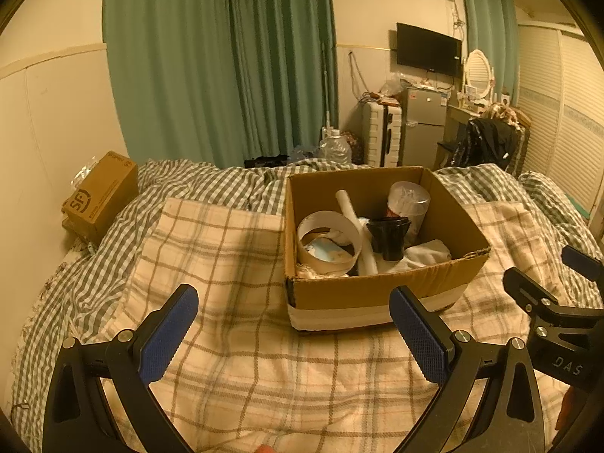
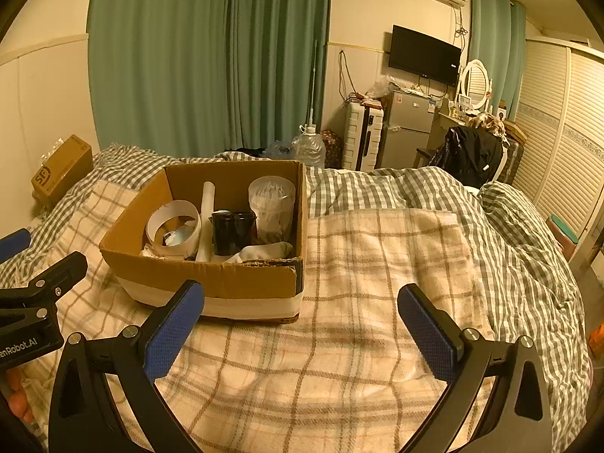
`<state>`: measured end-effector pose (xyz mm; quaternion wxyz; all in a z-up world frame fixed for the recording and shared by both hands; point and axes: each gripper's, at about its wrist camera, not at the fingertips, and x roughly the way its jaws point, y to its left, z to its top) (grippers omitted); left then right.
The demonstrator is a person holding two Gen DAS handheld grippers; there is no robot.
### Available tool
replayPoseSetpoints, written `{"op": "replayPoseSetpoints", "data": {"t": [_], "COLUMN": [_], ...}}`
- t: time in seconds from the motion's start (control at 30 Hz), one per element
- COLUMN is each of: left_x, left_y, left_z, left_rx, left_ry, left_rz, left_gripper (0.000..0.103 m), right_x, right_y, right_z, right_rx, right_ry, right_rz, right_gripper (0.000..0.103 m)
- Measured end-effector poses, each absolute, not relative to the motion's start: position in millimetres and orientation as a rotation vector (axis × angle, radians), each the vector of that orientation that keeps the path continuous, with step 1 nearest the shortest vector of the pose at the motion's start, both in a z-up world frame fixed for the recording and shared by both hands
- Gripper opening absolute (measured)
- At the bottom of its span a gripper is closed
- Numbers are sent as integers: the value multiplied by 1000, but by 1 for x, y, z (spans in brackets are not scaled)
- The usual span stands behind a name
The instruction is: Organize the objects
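An open cardboard box, white-taped along its base, sits on the plaid blanket on the bed. Inside: a white paper ring, black cup, clear tub, white tube, white cloth. Left tongs and right tongs gape wide, empty.

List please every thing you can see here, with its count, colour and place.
cardboard box: 1, brown with white band, on plaid blanket
paper ring: 1, white, box left
tube: 1, white, box middle
cup: 1, black, box middle
clear container: 1, transparent, box back right
cloth: 1, white, box front right
plaid blanket: 1, cream-brown, on bed
left gripper: 1, black with blue pads, jaws open, empty
right gripper: 1, same colours, jaws open, empty
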<state>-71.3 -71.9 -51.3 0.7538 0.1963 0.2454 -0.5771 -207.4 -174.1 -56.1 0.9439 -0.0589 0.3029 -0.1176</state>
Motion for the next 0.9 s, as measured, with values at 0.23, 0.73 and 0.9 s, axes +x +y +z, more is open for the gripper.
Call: {"op": "replayPoseSetpoints", "data": {"t": [0.23, 0.73, 0.9], "left_x": [-67, -67, -67], "left_y": [-71, -71, -71], "left_z": [-51, -51, -51], "left_rx": [414, 418, 418], "left_ry": [553, 550, 552], "left_rz": [-1254, -1258, -1257], "left_gripper": [103, 103, 103], "right_x": [-206, -206, -206], "right_y": [-173, -172, -172], "right_z": [-57, -60, -61], "right_rx": [-127, -126, -125], "right_ry": [621, 629, 631], "right_rz": [-242, -238, -237], "right_gripper": [103, 103, 103]}}
